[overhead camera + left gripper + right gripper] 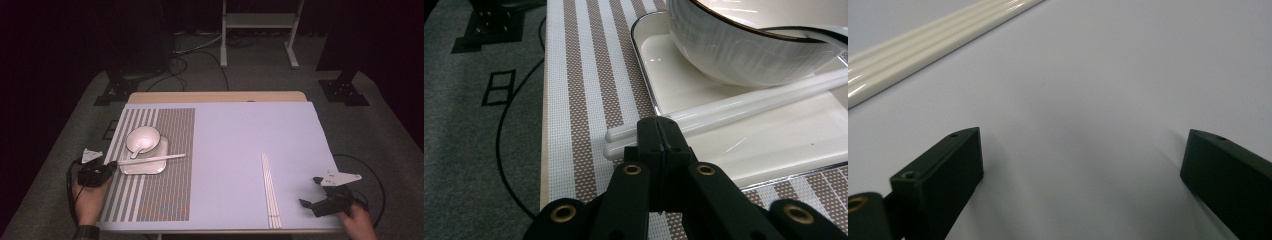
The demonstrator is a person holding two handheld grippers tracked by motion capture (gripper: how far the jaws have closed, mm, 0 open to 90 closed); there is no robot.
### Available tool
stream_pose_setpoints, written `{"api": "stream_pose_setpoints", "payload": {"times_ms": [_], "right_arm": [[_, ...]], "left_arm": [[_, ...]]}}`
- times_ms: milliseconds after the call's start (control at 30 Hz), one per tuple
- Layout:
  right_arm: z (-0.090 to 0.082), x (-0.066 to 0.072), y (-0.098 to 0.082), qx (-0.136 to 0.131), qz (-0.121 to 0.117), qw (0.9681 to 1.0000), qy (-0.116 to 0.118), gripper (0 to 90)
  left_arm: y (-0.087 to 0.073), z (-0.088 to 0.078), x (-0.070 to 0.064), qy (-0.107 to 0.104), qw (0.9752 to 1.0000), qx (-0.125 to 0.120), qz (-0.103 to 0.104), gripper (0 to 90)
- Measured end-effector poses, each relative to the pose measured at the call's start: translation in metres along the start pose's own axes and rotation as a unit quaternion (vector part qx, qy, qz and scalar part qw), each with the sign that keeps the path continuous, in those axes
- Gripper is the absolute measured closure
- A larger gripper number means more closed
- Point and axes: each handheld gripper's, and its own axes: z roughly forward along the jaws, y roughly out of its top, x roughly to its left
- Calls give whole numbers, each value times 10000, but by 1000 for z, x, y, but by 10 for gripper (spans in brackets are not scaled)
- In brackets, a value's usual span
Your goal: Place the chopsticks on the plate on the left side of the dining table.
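On the left side of the bench (235,130), over the striped placemat (165,165), my left tool (111,165) sits with its jaws pressed together; from the left gripper view they meet at the near ends of a white chopstick pair (744,107), though I cannot tell whether they actually pinch the sticks or just close above them. That pair lies across the rectangular white tray (142,167), its far end reaching past the tray's right edge onto the mat. A white bowl (143,138) with a spoon (140,148) in it rests on the tray's far part, just behind the sticks. My right tool (311,191) is near the bench's front right corner, jaws spread wide with bare lilac surface between them. More white chopsticks (270,190) lie bundled side by side just left of it, untouched.
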Motion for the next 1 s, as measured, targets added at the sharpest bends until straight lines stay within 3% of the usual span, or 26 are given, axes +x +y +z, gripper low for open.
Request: {"api": "stream_pose_setpoints", "payload": {"times_ms": [633,767,1000], "right_arm": [[0,0,0,0,-3,10000,-1,22],[0,0,0,-1,-3,10000,-1,22],[0,0,0,-2,-2,10000,0,22]], "left_arm": [[6,5,4,27,10000,-16,-23,896],[8,-2,9,53,9999,-118,-87,896],[9,-5,26,286,9993,-147,-178,896]]}}
